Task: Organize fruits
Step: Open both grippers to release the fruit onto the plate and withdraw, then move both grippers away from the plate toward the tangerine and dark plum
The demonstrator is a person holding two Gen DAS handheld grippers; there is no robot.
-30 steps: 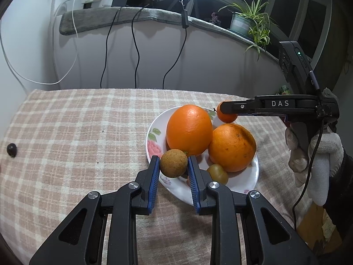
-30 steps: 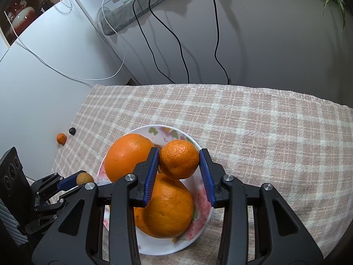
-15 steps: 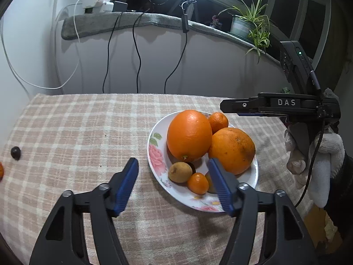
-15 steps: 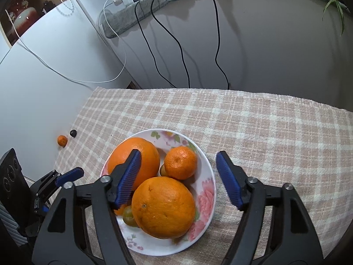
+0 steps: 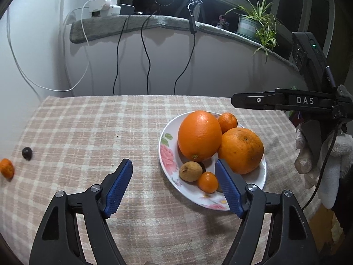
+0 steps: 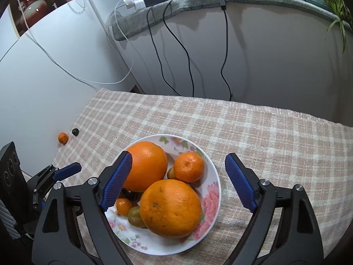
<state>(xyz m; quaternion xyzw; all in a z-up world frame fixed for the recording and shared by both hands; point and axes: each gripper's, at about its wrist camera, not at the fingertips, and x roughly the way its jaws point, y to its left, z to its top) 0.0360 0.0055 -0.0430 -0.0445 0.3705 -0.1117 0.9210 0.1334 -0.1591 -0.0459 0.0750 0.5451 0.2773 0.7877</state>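
A flowered white plate (image 5: 167, 154) (image 6: 211, 198) holds two big oranges (image 5: 199, 135) (image 5: 241, 150), a mandarin (image 6: 188, 170), a brown longan (image 5: 190, 171), a kumquat (image 5: 207, 182) and a greenish fruit (image 6: 134, 215). My left gripper (image 5: 172, 162) hovers over the plate's near edge. Its jaws are opening, and the longan and kumquat lie loose below them, untouched. My right gripper (image 6: 178, 155) hangs above the oranges and mandarin, jaws also opening and gripping nothing. A small orange fruit (image 5: 6, 169) (image 6: 62, 137) and a dark round fruit (image 5: 27, 153) lie loose at the cloth's left edge.
The checked tablecloth (image 5: 99, 128) covers the table up to a white wall with hanging cables (image 5: 145, 55). A ledge above carries a power strip (image 5: 103, 5) and a potted plant (image 5: 253, 24). A gloved hand (image 5: 326, 161) holds the right gripper.
The left gripper let go of the longan, which now lies on the plate. The right gripper let go of the mandarin beside the oranges. Both jaws spread wide.
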